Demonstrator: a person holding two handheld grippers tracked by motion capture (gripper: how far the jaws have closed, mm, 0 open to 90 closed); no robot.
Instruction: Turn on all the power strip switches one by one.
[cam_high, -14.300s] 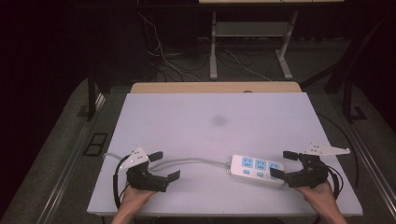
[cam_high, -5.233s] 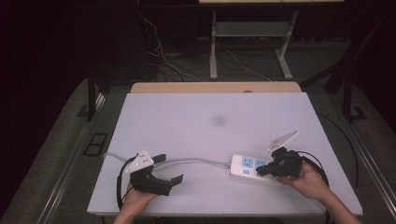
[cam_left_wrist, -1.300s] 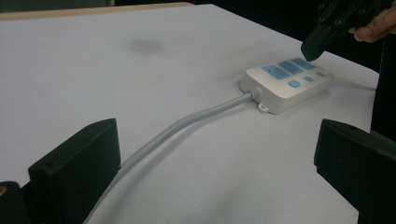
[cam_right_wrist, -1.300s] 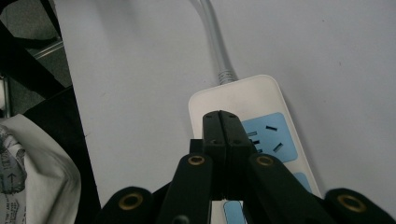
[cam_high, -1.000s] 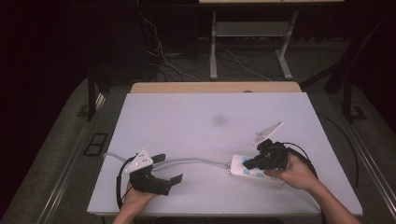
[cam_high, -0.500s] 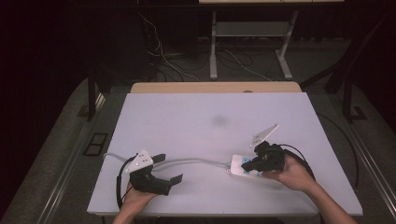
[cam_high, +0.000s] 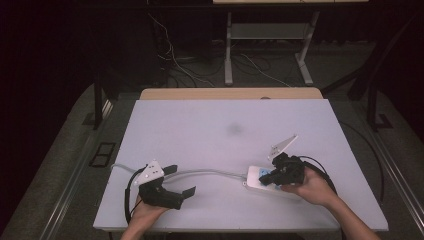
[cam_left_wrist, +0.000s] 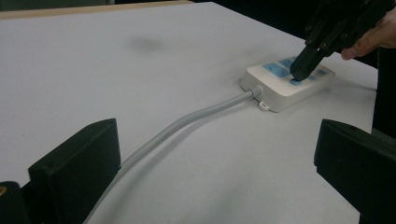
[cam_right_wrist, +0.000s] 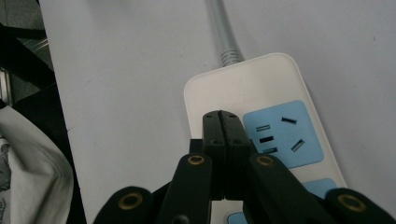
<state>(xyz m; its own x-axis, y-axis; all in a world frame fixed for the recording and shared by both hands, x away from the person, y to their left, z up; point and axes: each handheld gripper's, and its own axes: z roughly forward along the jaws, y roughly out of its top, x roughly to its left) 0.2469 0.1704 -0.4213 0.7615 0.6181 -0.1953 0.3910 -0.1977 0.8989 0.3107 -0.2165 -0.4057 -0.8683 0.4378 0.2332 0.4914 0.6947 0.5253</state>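
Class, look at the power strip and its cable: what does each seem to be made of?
Power strip: apparently hard moulded plastic, smooth white casing with rounded edges and matte blue socket panels. Cable: likely flexible rubber or PVC sheath, grey, matte, lying in a gentle curve.

White counter with a power strip near its front edge

The counter (cam_high: 215, 125) carries a white power strip (cam_high: 256, 179) with blue socket panels at front right; its grey cable (cam_high: 210, 173) runs leftward across the surface. A faint dark smudge (cam_high: 234, 129) marks the middle.
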